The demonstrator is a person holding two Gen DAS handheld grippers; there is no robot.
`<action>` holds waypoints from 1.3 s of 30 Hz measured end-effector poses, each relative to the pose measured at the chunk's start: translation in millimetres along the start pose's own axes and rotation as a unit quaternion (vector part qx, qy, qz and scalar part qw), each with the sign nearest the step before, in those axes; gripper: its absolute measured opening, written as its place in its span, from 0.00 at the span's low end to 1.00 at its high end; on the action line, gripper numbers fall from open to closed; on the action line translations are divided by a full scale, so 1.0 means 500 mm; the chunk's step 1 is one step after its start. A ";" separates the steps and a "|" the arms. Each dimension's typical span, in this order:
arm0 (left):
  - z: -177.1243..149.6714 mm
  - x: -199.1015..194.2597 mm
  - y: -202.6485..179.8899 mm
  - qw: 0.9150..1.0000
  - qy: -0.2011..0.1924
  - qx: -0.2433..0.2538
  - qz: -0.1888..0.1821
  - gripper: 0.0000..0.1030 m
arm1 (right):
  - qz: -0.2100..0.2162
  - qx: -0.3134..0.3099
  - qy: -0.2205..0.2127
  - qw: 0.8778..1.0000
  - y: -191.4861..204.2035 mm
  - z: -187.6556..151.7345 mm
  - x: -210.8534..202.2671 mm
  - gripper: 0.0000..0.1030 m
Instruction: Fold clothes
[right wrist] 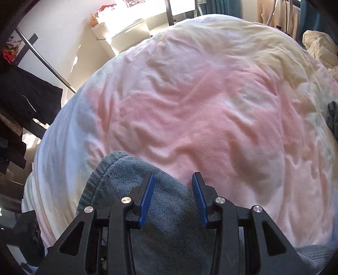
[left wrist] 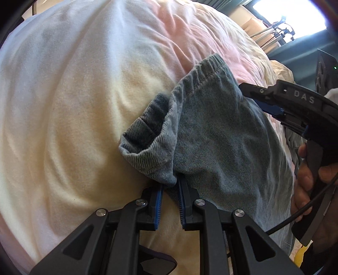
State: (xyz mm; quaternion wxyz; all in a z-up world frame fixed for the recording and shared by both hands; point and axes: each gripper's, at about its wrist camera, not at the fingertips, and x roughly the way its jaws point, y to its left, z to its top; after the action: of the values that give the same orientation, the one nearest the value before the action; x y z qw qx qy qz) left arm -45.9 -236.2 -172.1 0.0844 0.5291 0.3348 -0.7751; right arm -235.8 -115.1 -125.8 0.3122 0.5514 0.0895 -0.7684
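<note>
Left gripper: the left gripper (left wrist: 170,190) has its jaws nearly closed on a bunched fold of the denim garment (left wrist: 211,135), with cloth pinched between the blue pads (left wrist: 158,203).

Right gripper: the right gripper (right wrist: 172,190) has its jaws spread wide, with nothing between them; its tips rest over the garment's far edge, where denim (right wrist: 160,222) meets the blanket (right wrist: 200,110).

Denim garment, place: it lies on the pastel blanket (left wrist: 63,105), directly ahead of the left jaws and under and behind the right jaws.

Denim garment, axis: in the left wrist view its long axis runs from the left jaws away and slightly to the right, ending at a gathered, stitched hem (left wrist: 208,65) at the far end. A loose fold (left wrist: 145,141) opens to the left of the jaws and shows the ribbed inner side.

Only in left wrist view: the right gripper's whole body (left wrist: 295,105) seen side-on to the right of the jaws, marked DAS, with the person's hand (left wrist: 306,175) around its handle and a black cable (left wrist: 300,215) trailing down.

Only in right wrist view: a curved, double-stitched seam (right wrist: 101,171) to the left of the jaws, the wide pink middle of the blanket ahead, dark clothes (right wrist: 23,99) hanging on a rail far left, and a bright window (right wrist: 147,8) beyond.
</note>
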 end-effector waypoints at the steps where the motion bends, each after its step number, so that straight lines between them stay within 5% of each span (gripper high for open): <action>1: -0.001 -0.001 0.000 1.000 -0.001 0.003 0.000 0.14 | -0.005 -0.006 0.001 1.000 0.002 -0.003 0.005 0.36; 3: -0.003 -0.002 0.000 1.000 -0.004 0.009 0.000 0.14 | -0.013 -0.017 0.001 1.000 0.008 -0.010 0.003 0.35; 7: -0.005 -0.014 -0.011 0.999 -0.016 0.033 -0.002 0.14 | -0.034 -0.051 -0.006 0.998 0.030 -0.029 -0.029 0.07; 14: -0.008 -0.071 -0.030 0.995 -0.068 0.058 -0.031 0.10 | -0.046 -0.053 -0.091 0.993 0.033 -0.045 -0.160 0.04; 19: 0.013 -0.140 -0.053 0.981 -0.138 0.086 -0.109 0.07 | -0.091 -0.019 -0.191 0.977 0.018 -0.025 -0.248 0.03; 22: 0.042 -0.157 -0.047 0.975 -0.167 0.075 -0.125 0.07 | -0.102 0.023 -0.236 0.966 -0.011 -0.021 -0.270 0.03; 25: 0.065 -0.122 -0.019 0.984 -0.142 0.033 -0.100 0.06 | -0.101 0.039 -0.225 0.968 -0.034 -0.009 -0.232 0.03; 28: 0.076 -0.061 0.010 0.994 -0.070 -0.013 -0.078 0.05 | -0.102 0.042 -0.196 0.974 -0.044 -0.004 -0.162 0.03; 31: 0.061 -0.054 0.027 0.995 -0.060 -0.029 -0.068 0.05 | -0.111 0.041 -0.166 0.979 -0.051 0.003 -0.098 0.05; 36: 0.074 -0.037 0.035 0.989 -0.046 -0.045 -0.133 0.06 | -0.087 0.060 -0.152 0.983 -0.075 -0.026 -0.089 0.11; 39: 0.093 -0.002 0.029 0.986 -0.016 -0.050 -0.161 0.21 | -0.072 0.057 -0.157 0.983 -0.080 -0.062 -0.154 0.21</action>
State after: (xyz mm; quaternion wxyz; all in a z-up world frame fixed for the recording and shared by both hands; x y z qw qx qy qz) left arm -73.9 -276.0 -167.4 -0.0094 0.4510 0.4523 -0.7694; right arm -219.4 -39.2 -76.2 0.2347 0.4331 0.0350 -0.8696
